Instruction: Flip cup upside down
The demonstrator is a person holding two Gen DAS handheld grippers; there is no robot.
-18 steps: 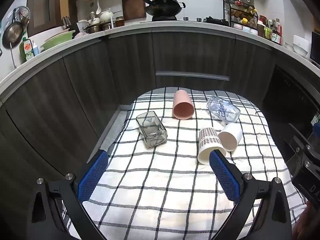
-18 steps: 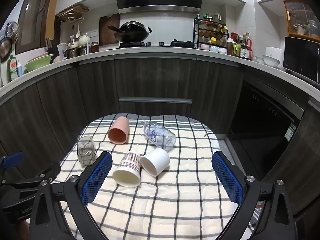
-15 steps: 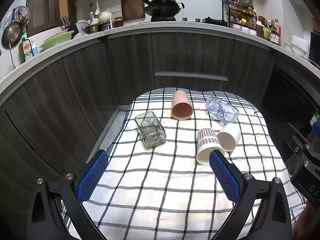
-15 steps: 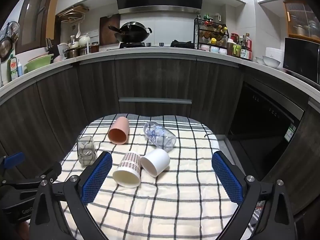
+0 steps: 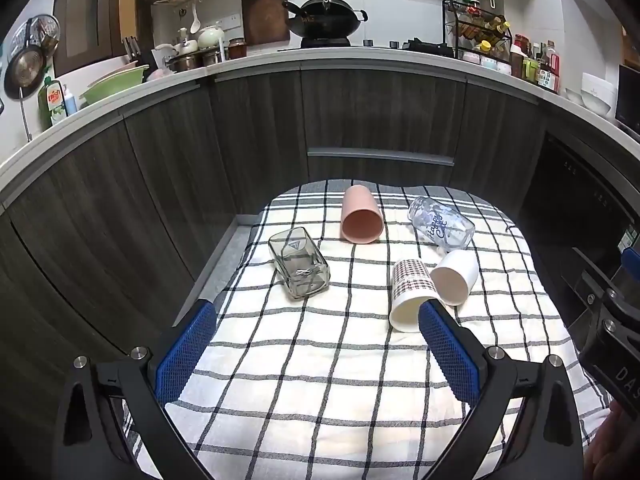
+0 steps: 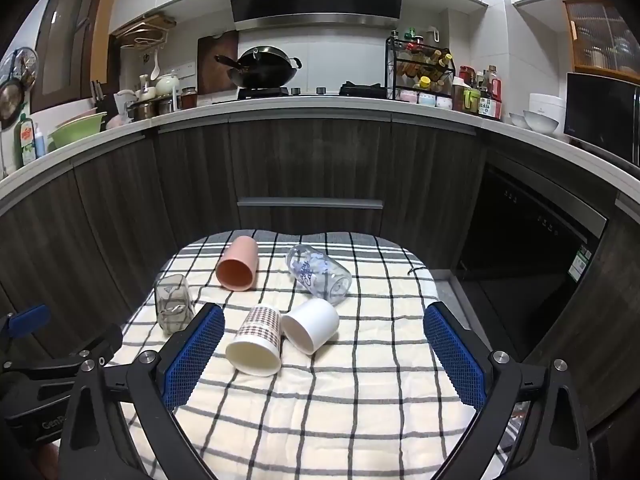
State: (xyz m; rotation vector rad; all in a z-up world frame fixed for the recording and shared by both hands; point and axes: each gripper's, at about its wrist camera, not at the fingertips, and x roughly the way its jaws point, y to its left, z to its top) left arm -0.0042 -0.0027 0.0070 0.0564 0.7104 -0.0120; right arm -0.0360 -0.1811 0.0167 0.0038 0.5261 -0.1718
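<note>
The left tool point(image 5: 316, 324) is spread wide and holds nothing. Ahead of it and a bit to its left, a square glass cup point(image 5: 299, 268) lies on its side on the checked cloth point(image 5: 320, 380) that covers the worktop. Farther ahead, a pink cup point(image 5: 360, 220) lies on its side too, with its mouth facing the tool. Just past the tool's right finger lies a patterned cup point(image 5: 410, 296) — its rim sits close to the blue pad point(image 5: 448, 350). A white cup point(image 5: 456, 276) touches it on the right. Beyond those two lies a clear glass with blue writing point(image 5: 442, 228).

The right tool point(image 6: 324, 348) is also spread wide and holds nothing. The patterned cup point(image 6: 256, 340) and the white cup point(image 6: 312, 330) lie between its fingers, nearer the left one. The square glass cup point(image 6: 173, 308) is off to its left, the pink cup point(image 6: 237, 264) and the clear glass point(image 6: 318, 274) farther ahead — all five lie on their sides.
</note>
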